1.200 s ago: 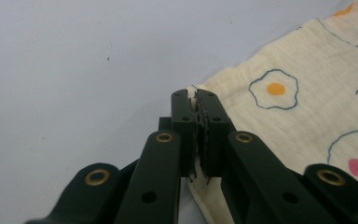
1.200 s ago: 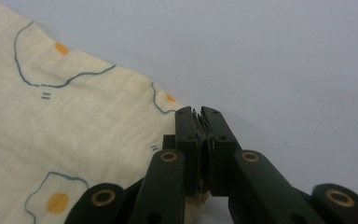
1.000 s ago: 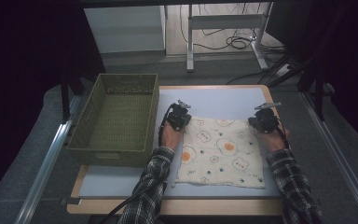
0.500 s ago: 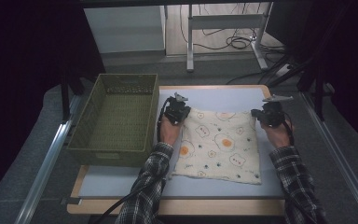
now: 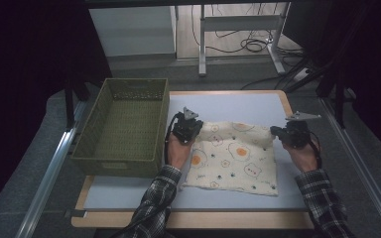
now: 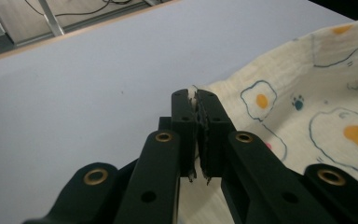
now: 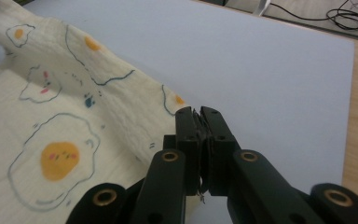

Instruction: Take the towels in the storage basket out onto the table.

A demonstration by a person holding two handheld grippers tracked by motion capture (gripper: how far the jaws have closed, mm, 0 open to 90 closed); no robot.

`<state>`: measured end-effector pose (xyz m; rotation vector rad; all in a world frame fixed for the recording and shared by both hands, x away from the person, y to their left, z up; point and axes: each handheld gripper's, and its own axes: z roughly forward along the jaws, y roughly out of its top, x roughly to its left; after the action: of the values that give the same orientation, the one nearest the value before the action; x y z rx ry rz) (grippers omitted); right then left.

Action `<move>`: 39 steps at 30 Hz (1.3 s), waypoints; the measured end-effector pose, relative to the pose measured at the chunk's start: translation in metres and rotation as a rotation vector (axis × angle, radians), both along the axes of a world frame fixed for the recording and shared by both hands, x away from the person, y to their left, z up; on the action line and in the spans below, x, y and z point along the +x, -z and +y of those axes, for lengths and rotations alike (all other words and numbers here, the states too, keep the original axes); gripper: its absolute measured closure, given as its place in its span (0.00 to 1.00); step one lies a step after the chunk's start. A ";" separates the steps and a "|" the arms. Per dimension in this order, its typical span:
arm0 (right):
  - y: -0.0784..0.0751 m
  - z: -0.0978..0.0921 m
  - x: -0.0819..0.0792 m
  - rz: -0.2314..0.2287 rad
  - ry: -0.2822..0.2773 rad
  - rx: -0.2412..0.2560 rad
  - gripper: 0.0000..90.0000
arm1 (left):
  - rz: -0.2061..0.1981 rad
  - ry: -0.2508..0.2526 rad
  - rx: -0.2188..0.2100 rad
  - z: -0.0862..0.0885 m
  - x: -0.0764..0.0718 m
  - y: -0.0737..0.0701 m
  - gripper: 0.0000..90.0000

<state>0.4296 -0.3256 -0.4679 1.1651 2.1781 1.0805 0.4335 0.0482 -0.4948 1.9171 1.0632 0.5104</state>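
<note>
No words, numbers, labels or brand marks can be read anywhere. The cloth point(image 5: 233, 161) bears only printed pictures, fried eggs, paw prints and what may be small bear faces, with no lettering among them.

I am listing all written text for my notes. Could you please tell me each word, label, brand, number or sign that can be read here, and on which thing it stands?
No readable text.
Cloth: only printed pictures of fried eggs, bear faces and paw marks, no letters.
Basket: plain green weave, no label.
Left gripper and right gripper: no markings legible.
</note>
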 end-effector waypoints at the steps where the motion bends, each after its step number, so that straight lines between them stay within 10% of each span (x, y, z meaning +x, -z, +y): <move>1: 0.001 -0.001 -0.003 -0.002 -0.002 0.000 0.96 | -0.002 -0.004 0.000 0.000 -0.004 0.001 0.96; 39: 0.025 -0.007 -0.129 0.021 -0.129 0.018 0.96 | -0.049 0.105 -0.022 0.019 -0.121 0.030 0.96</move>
<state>0.3005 -0.3322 -0.4926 1.0602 2.2906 1.1475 0.3120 0.0672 -0.5243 1.9199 0.9281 0.4828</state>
